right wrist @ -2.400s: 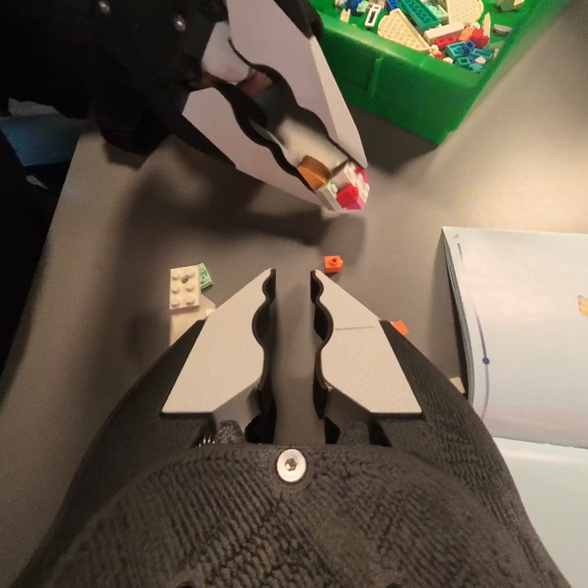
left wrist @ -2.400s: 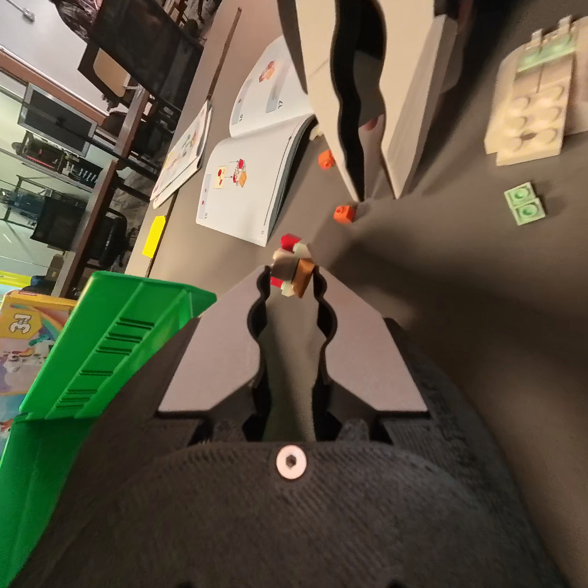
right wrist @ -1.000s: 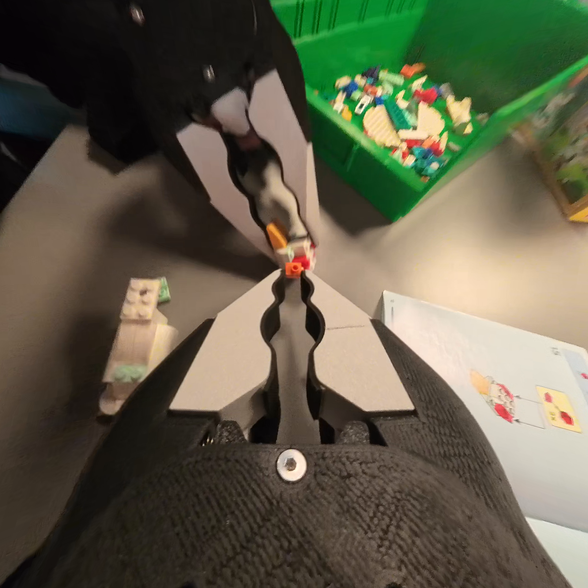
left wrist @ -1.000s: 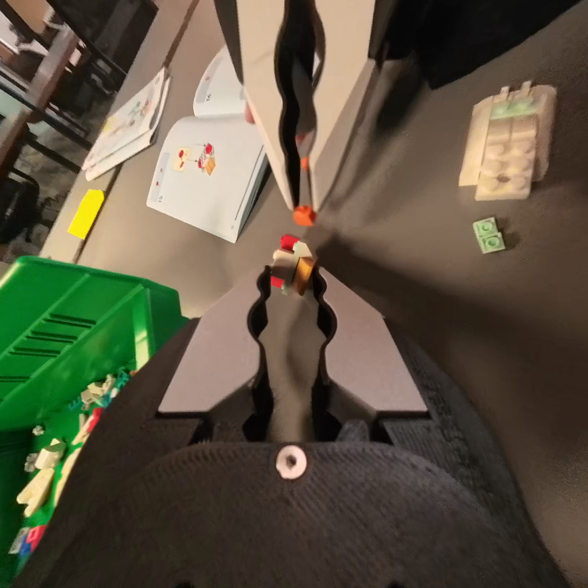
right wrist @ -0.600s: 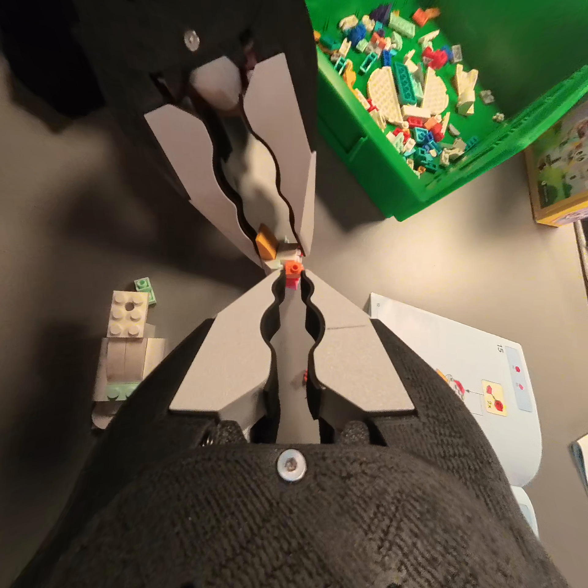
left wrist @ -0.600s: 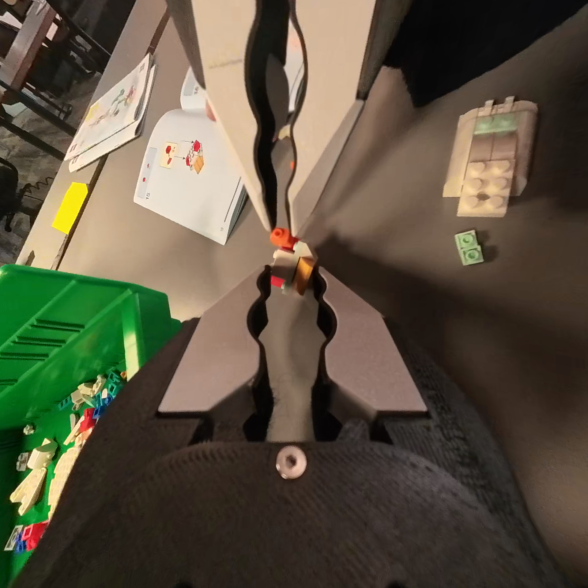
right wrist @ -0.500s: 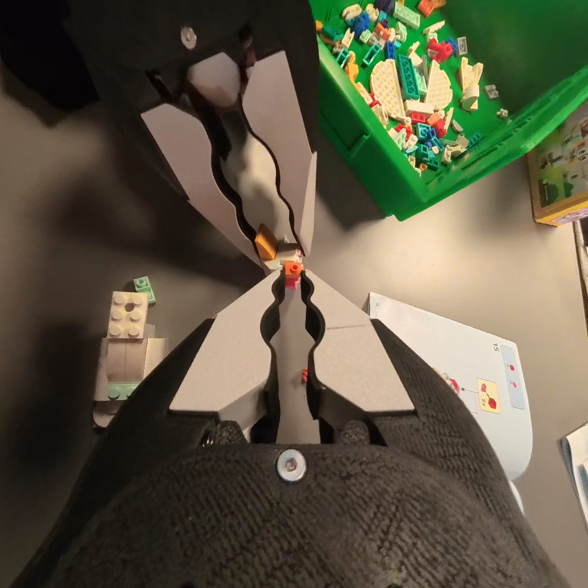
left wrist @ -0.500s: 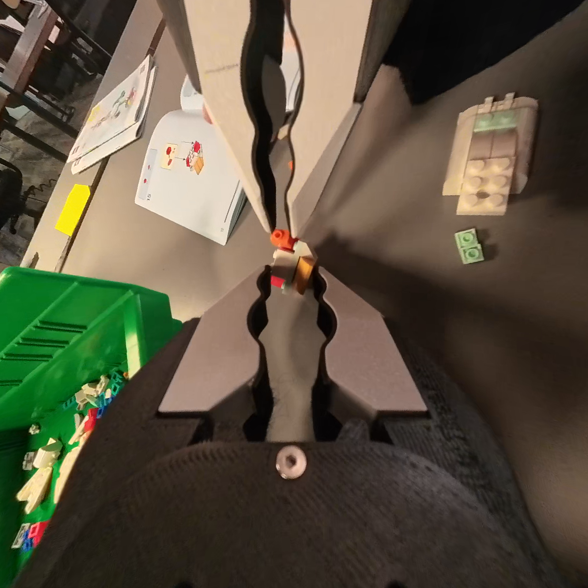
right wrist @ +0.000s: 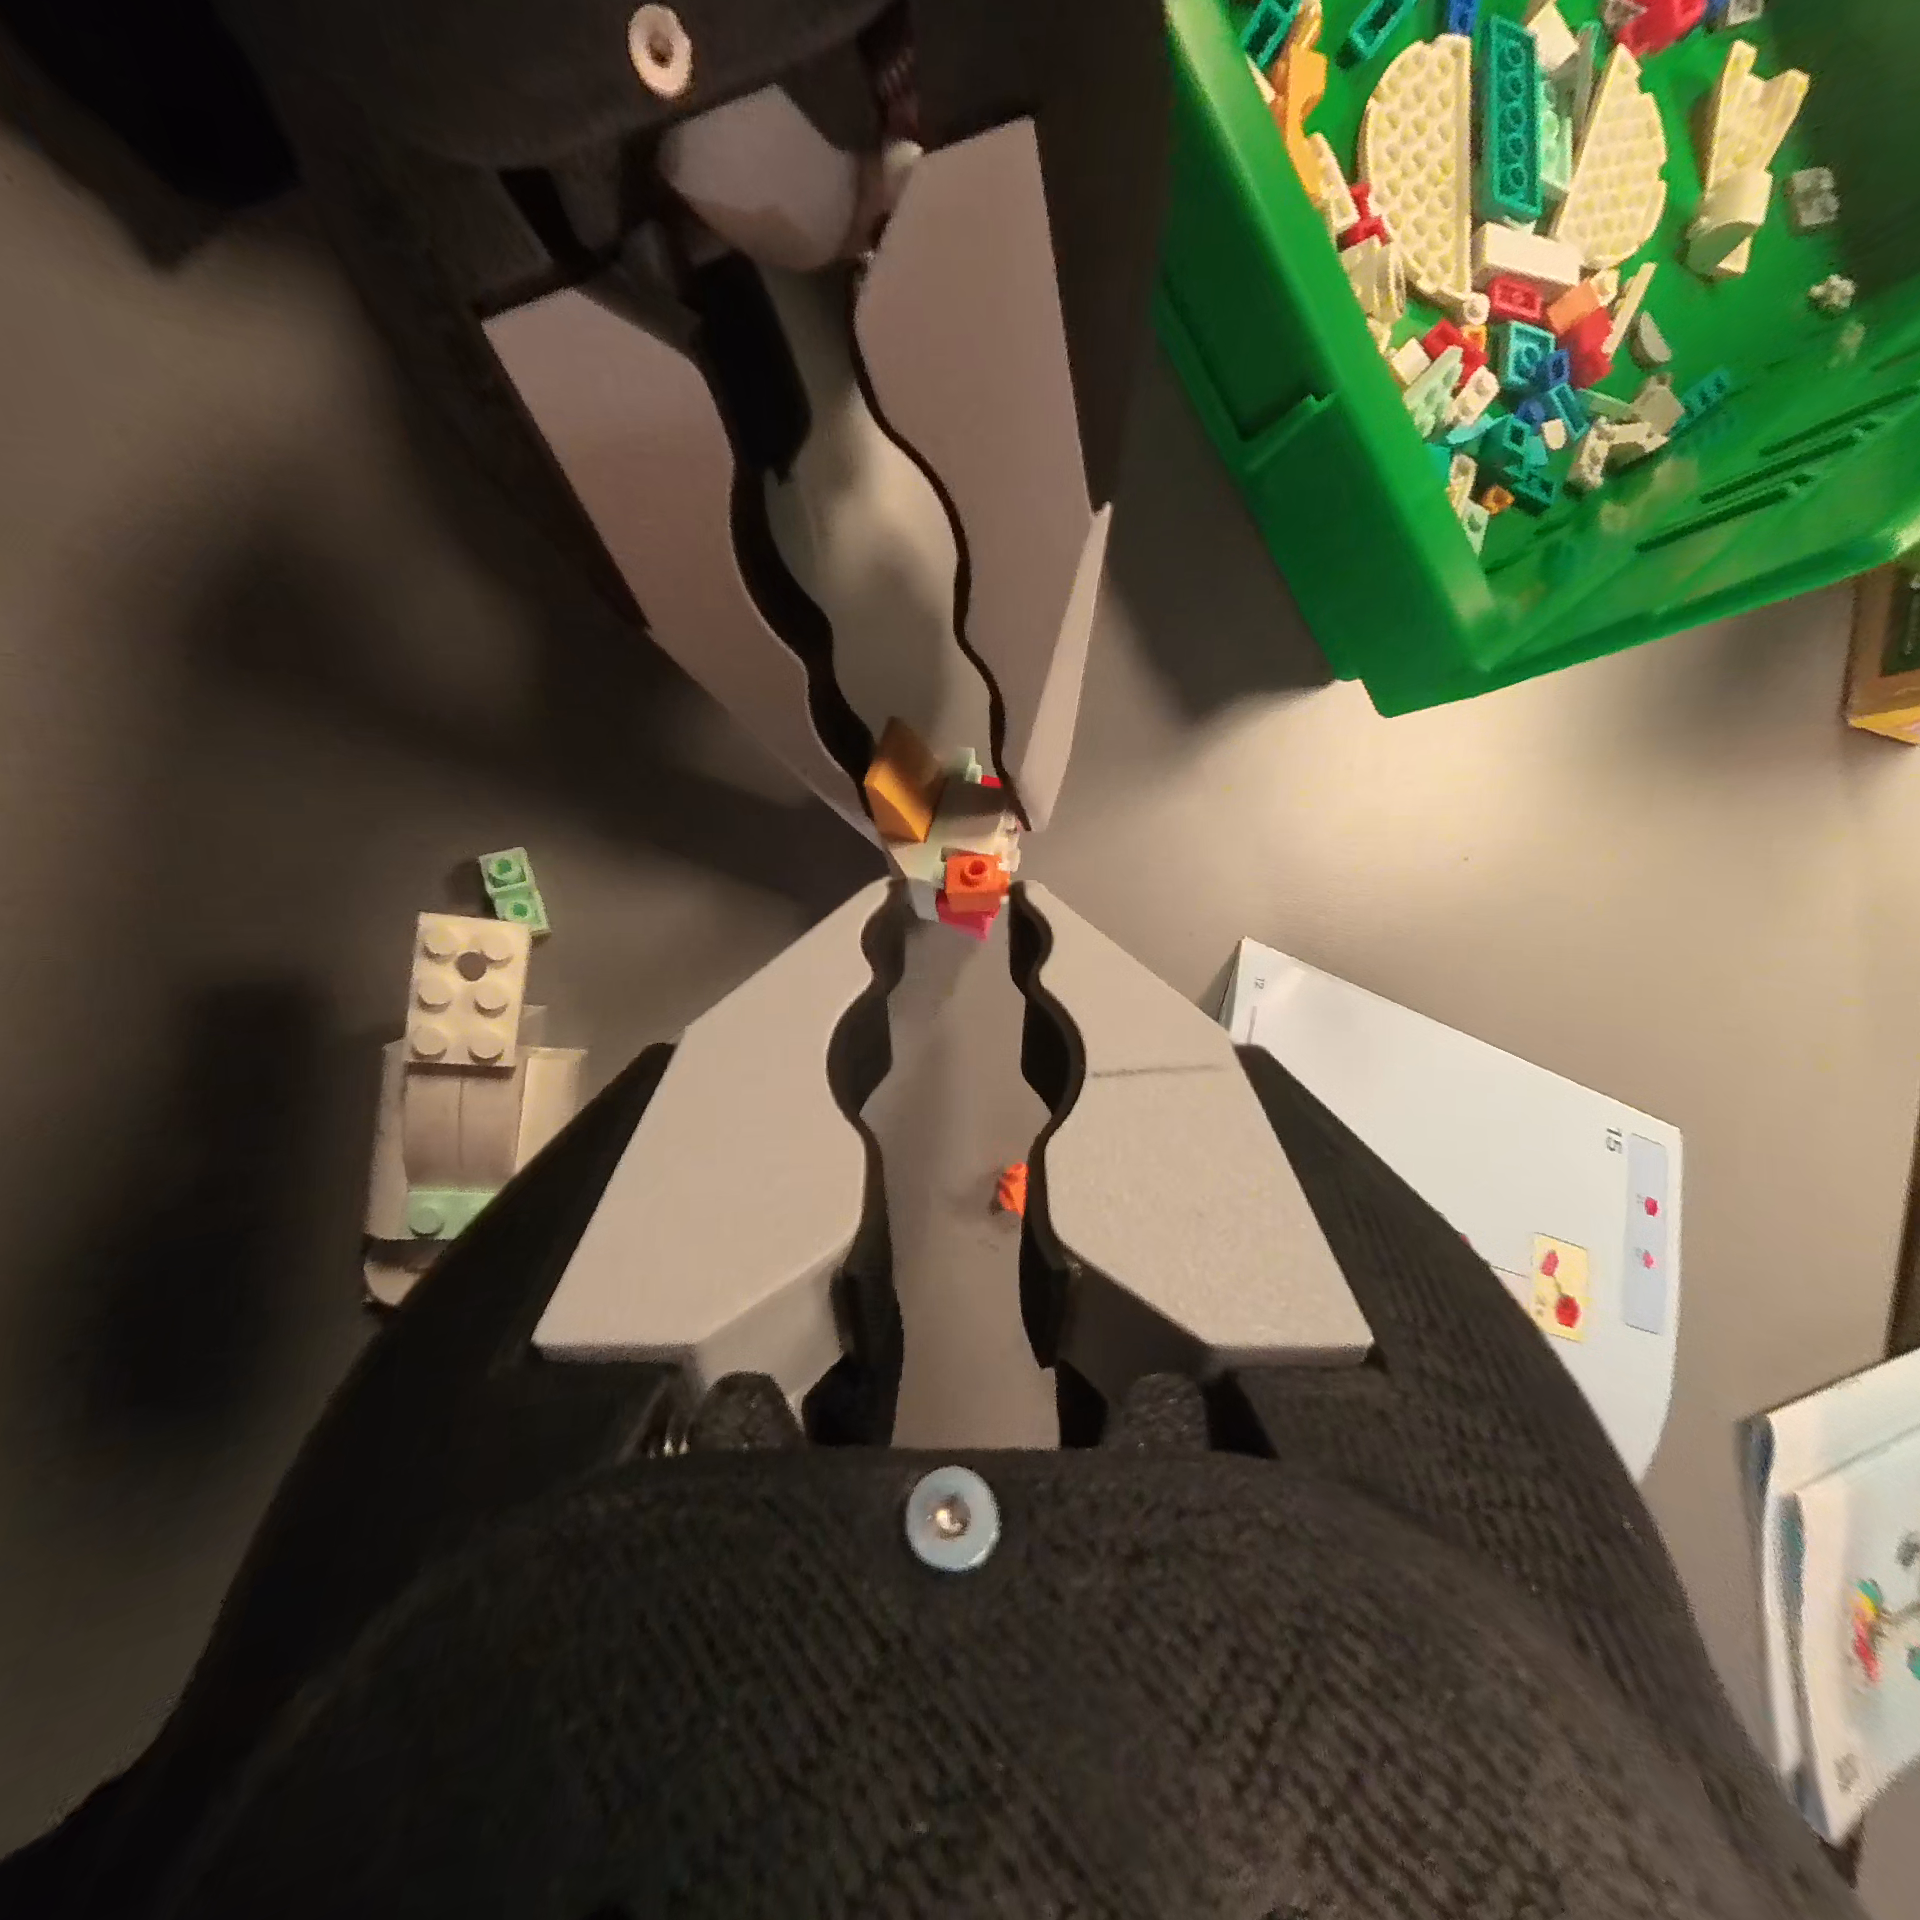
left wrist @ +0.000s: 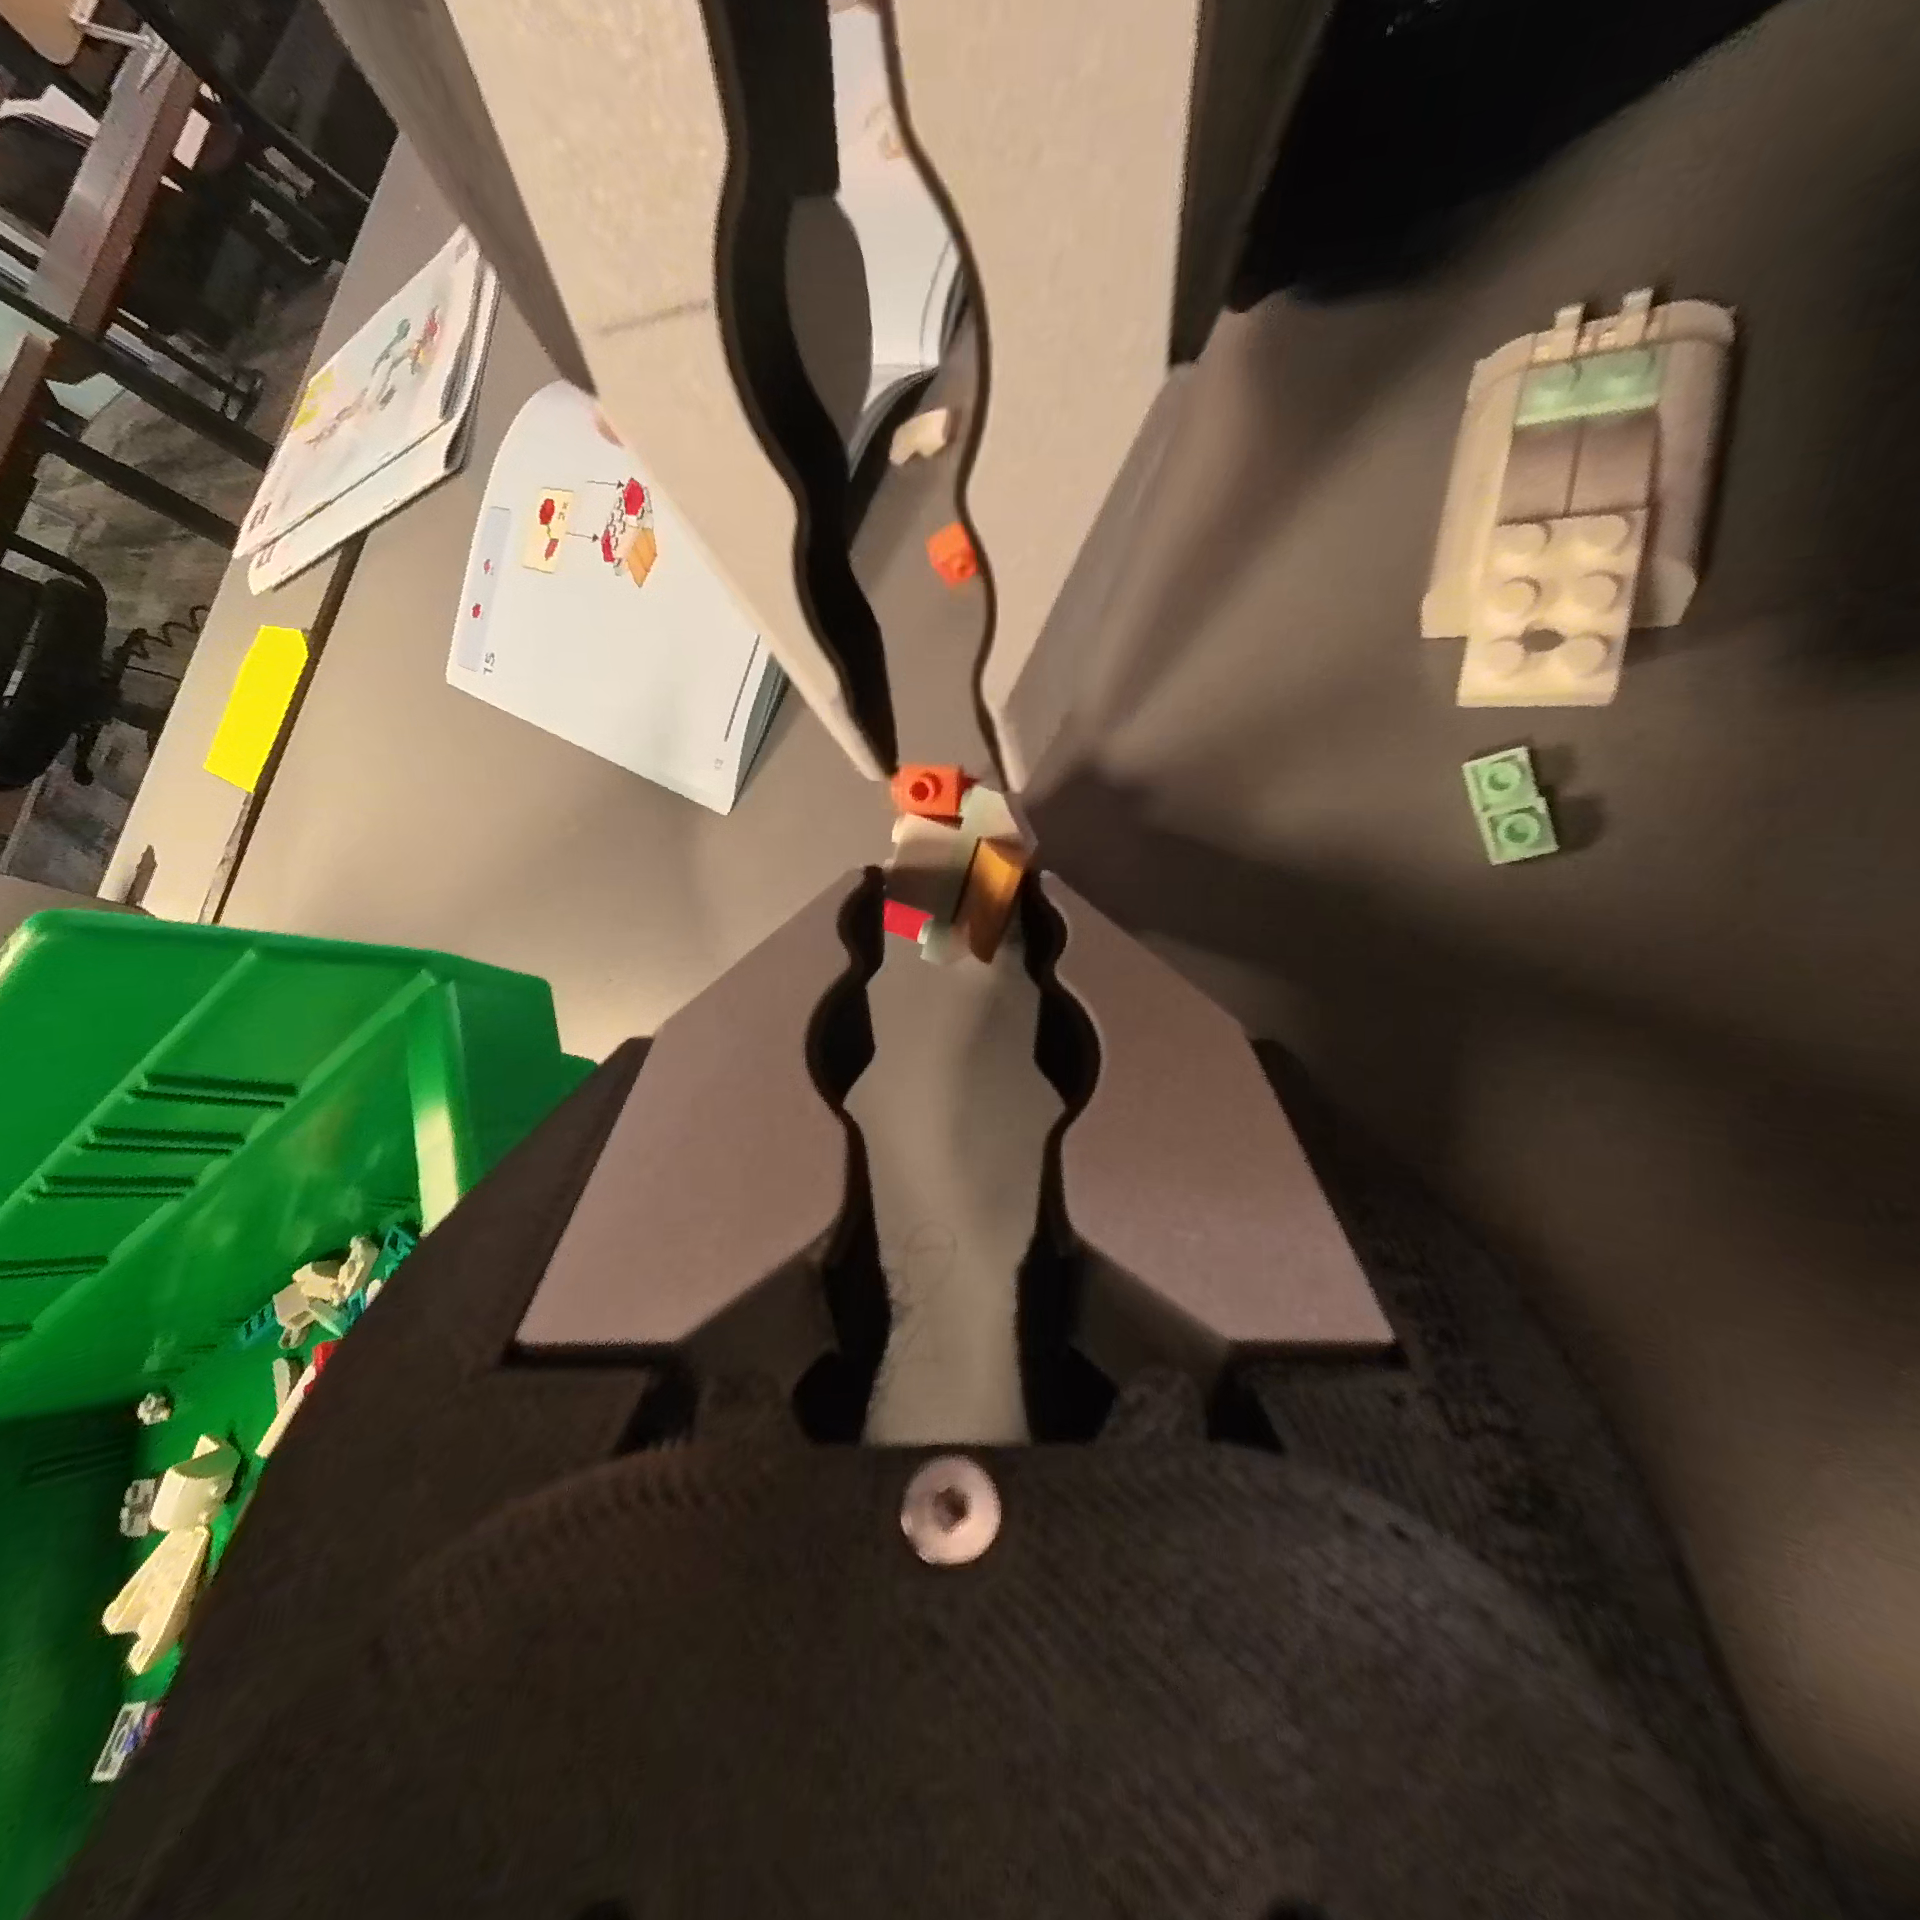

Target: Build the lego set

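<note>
My left gripper (left wrist: 951, 894) is shut on a small assembly (left wrist: 935, 862) of white, red and tan bricks, held above the grey table. A small orange brick (left wrist: 928, 787) sits on the assembly's far end. My right gripper (right wrist: 953, 894) faces the left gripper (right wrist: 951, 821) tip to tip. Its jaws stand open on either side of the orange brick (right wrist: 971, 876), with a gap wider than the brick. The assembly (right wrist: 904, 779) shows its tan slope in the right wrist view. The right gripper (left wrist: 945, 779) reaches down from the top of the left wrist view.
A second orange brick (left wrist: 951, 551) lies on the table below. A cream build (left wrist: 1558, 499) and a light green plate (left wrist: 1512, 805) lie to one side. A green bin (right wrist: 1558, 468) holds several loose bricks. An open instruction booklet (left wrist: 582, 623) lies nearby. Only a small space, under 4 cm, lies between the two pairs of fingers. From the left gripper's tips to the light green plate (left wrist: 1512, 805) is close to 7 centimeters. It is also in sight in the right wrist view (right wrist: 501, 894).
My right gripper carried the orange brick to the assembly in my left gripper, pressed it on, and has now opened. The left gripper has kept hold of the assembly.
</note>
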Available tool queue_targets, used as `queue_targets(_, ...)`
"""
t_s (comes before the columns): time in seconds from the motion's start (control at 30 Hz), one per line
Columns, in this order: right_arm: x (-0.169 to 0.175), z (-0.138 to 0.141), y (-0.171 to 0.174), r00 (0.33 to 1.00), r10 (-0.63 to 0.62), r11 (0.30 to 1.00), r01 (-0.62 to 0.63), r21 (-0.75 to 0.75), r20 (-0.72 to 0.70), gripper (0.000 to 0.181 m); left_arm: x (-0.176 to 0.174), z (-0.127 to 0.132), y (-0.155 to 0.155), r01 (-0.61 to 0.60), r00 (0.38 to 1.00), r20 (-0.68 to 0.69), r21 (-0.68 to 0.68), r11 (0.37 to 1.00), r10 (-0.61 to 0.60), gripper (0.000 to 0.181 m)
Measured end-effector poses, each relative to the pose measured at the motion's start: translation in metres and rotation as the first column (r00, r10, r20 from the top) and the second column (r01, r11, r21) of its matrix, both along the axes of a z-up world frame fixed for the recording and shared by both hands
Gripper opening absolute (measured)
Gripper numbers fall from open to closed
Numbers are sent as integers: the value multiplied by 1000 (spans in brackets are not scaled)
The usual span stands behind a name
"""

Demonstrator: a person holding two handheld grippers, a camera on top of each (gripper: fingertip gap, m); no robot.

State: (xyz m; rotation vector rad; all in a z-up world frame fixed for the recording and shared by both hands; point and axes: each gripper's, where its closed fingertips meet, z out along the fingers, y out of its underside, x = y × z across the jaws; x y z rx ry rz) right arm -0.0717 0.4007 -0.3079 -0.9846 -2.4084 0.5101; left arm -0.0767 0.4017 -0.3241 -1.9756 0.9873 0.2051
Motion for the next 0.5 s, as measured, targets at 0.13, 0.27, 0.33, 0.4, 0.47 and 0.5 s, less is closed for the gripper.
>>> queue_targets(0.13,0,1,-1,1000,-5,1000,5,-20,-9,28,2,0,0,4,1000,12,-4,1000,-4,26)
queue_targets(0.27,0,0,-5,998,0,1000,-2,-28,-62,40,3,0,0,4,999,36,-10,1000,-3,26)
queue_targets(0.33,0,-4,-5,996,5,1000,-5,-2,-88,39,3,0,0,4,999,54,-15,1000,-3,26)
queue_targets(0.4,0,-5,-1,992,4,999,1,39,-127,29,3,0,0,2,998,68,-19,1000,-1,26)
queue_targets(0.47,-2,-3,-1,985,15,998,-4,62,-173,22,3,0,0,1,997,77,-21,1000,0,26)
queue_targets(0.5,-2,-1,-2,981,22,997,-8,73,-193,21,3,0,0,1,997,80,-22,1000,1,26)
